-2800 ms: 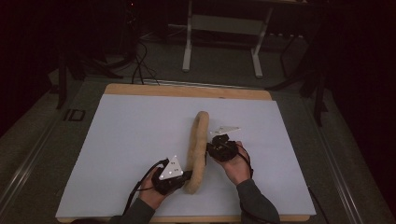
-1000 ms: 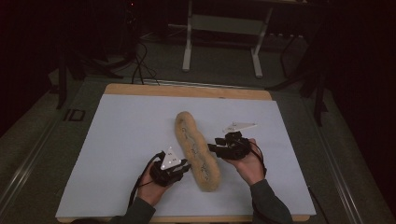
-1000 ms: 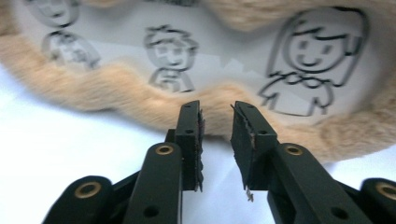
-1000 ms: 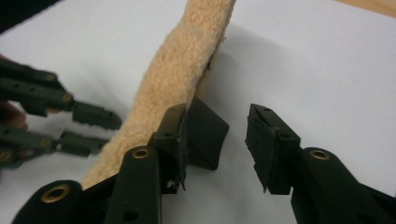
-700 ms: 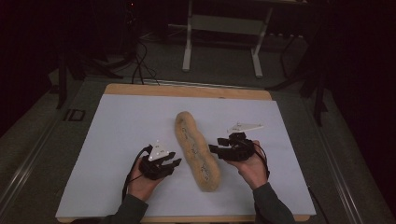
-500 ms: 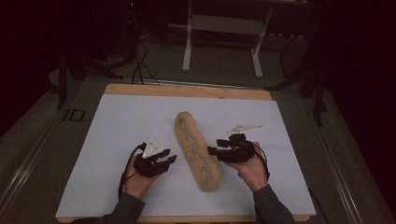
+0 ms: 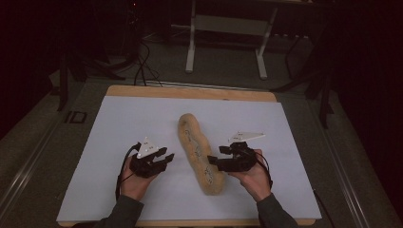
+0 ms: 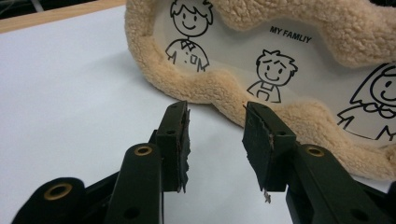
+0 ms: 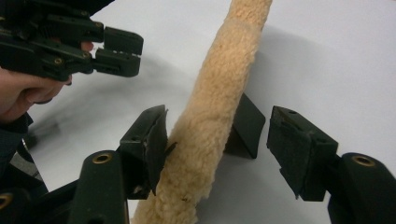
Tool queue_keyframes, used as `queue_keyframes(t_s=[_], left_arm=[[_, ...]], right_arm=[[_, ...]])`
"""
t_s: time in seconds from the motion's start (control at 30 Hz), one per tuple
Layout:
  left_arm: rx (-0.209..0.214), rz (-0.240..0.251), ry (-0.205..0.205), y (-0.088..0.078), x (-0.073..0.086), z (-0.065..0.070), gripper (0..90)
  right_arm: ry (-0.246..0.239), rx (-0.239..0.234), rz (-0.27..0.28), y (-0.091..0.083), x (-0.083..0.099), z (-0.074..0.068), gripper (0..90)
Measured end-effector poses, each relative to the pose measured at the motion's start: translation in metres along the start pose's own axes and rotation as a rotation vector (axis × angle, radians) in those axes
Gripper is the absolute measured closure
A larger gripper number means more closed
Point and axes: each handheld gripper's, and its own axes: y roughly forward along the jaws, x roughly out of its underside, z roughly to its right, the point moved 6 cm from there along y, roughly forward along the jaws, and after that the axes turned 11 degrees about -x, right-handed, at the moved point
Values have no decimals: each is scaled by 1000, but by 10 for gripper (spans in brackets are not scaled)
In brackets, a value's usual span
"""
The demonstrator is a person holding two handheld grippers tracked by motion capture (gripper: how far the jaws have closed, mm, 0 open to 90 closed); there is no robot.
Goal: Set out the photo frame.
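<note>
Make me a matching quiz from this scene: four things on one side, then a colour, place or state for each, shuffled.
1 left gripper
2 right gripper
3 plush frame
4 white sheet

A tan and fleecy
B jaws astride the frame's edge
C covers the table
D open jaws, nothing between

Pairs: 1-D, 2-B, 3-A, 4-C. Both grippers' jaws have just been opening.

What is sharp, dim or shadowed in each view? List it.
High view: dark surroundings, the white mat evenly lit, fine detail soft. Left gripper view: the plush frame and its drawings are crisp, the near jaws softer. Right gripper view: the plush is sharp, and a soft shadow lies beneath the left gripper.
</note>
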Motion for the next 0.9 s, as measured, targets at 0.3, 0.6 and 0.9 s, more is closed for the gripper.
queue_keyframes(t_s=[0.3, 0.6, 0.9], left_arm=[[-11, 0, -21, -2, 0, -8, 597], [-22, 1, -43, -2, 0, -13, 591], [-25, -5, -46, -3, 1, -15, 590]], right_arm=[[1, -5, -33, 11, 12, -4, 335], [3, -12, -57, 19, 25, -7, 333], [3, -9, -68, 24, 36, -8, 334]])
